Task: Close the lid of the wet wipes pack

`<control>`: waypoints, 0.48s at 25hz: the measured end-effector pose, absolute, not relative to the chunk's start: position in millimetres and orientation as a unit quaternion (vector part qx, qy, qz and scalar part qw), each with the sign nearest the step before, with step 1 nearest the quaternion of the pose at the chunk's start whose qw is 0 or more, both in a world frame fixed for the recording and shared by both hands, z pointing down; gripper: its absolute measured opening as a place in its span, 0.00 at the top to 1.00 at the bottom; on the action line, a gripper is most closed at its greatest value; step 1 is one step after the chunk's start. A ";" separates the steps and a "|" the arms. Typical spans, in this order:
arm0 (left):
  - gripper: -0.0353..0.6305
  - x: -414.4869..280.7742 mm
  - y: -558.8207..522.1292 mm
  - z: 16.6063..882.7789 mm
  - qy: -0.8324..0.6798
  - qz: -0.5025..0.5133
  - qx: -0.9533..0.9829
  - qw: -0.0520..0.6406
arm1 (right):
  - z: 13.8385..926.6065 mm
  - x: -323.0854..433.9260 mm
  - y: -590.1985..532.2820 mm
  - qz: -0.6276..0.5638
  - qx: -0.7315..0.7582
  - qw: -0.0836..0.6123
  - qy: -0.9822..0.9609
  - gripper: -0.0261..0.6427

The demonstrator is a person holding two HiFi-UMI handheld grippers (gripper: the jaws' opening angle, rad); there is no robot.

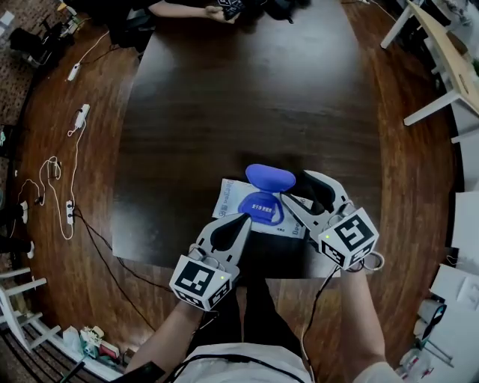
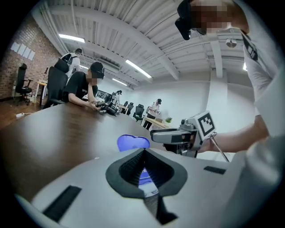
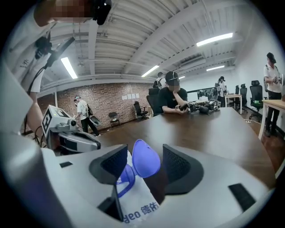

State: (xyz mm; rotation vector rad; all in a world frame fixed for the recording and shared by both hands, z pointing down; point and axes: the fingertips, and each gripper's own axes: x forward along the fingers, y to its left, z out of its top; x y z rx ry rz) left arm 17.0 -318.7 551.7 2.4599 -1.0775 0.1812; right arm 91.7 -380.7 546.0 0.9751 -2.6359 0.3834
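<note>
Table (image 1: pixel 224 112) bears wipes pack (image 1: pixel 233 200), blue lid (image 1: pixel 269 177) raised; left claw (image 1: pixel 248 216) together, right claw (image 1: pixel 295 187) apart.

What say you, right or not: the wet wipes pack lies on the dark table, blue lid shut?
Not right: the blue lid stands open, as the head view shows. The wet wipes pack does lie on the dark table.

Head view: near edge of wet wipes pack (image 1: pixel 233 200) is covered by left hand-held gripper (image 1: pixel 245 218) and right hand-held gripper (image 1: pixel 297 188); pack print too small to read.
Left gripper view: pack hidden behind the gripper body; only part of the blue lid (image 2: pixel 132 141) shows.
Right gripper view: pack print partly cut off by gripper body.
Counter (image 1: pixel 247 90) far end cut by top edge; person (image 1: pixel 183 9) there shows as arms only.
</note>
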 end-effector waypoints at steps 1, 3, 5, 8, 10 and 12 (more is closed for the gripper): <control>0.94 15.3 -318.6 554.7 -0.393 0.067 0.889 0.225 | 553.6 91.3 -384.0 0.135 0.336 0.160 -0.918 0.60; 0.94 11.1 -317.4 561.5 -0.400 0.070 0.885 0.230 | 566.4 89.7 -389.0 0.141 0.330 0.166 -0.918 0.59; 0.94 7.1 -316.0 566.3 -0.405 0.071 0.881 0.235 | 574.1 84.5 -391.2 0.149 0.322 0.167 -0.920 0.59; 0.94 3.0 -315.5 565.8 -0.412 0.067 0.878 0.235 | 582.2 76.9 -391.1 0.155 0.311 0.167 -0.923 0.59; 0.94 1.5 -315.0 563.2 -0.413 0.068 0.878 0.234 | 583.1 75.4 -389.1 0.155 0.311 0.165 -0.923 0.59; 0.94 -0.9 -315.3 560.4 -0.414 0.072 0.876 0.235 | 579.8 74.9 -387.1 0.153 0.311 0.164 -0.924 0.59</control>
